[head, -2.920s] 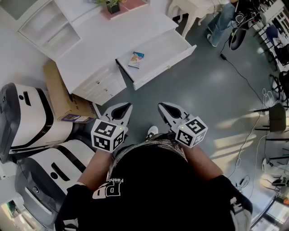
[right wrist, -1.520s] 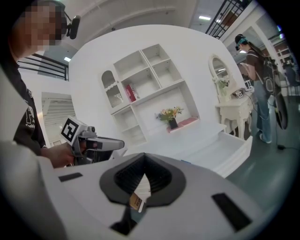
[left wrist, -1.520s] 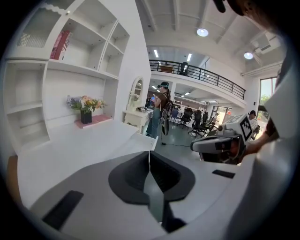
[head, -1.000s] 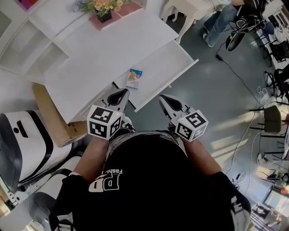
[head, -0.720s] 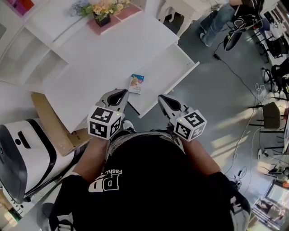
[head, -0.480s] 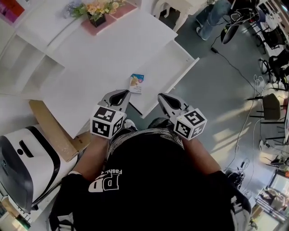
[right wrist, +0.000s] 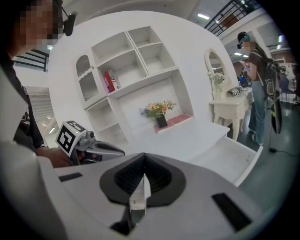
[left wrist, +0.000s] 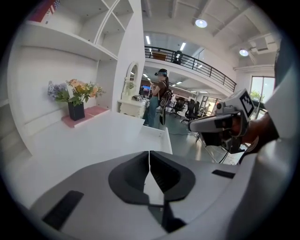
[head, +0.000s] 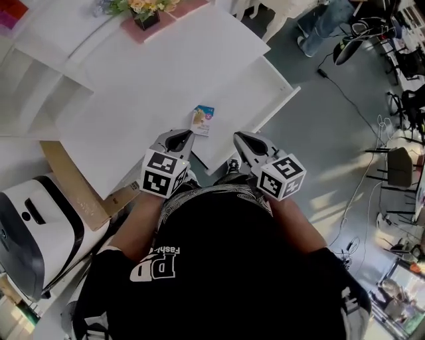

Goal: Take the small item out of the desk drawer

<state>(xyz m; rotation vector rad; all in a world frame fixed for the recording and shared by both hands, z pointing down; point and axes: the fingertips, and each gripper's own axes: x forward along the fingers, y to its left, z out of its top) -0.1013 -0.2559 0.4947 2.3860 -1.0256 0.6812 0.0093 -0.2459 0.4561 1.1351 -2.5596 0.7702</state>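
Head view steeply downward; gripper views low, across the shared desk [head: 166,80]

small item [head: 203,120] print illegible, flowers [head: 136,5] cut off

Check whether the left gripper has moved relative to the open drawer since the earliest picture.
Yes. The left gripper has come forward to the drawer front, near the small item.

smooth white-painted surface [head: 166,73], faintly satin; glossy grey floor [head: 319,126]; small item [head: 203,120] of shiny printed card; dull brown cardboard box [head: 70,189]; left claw [head: 189,133] and right claw [head: 237,135] in matt grey plastic.
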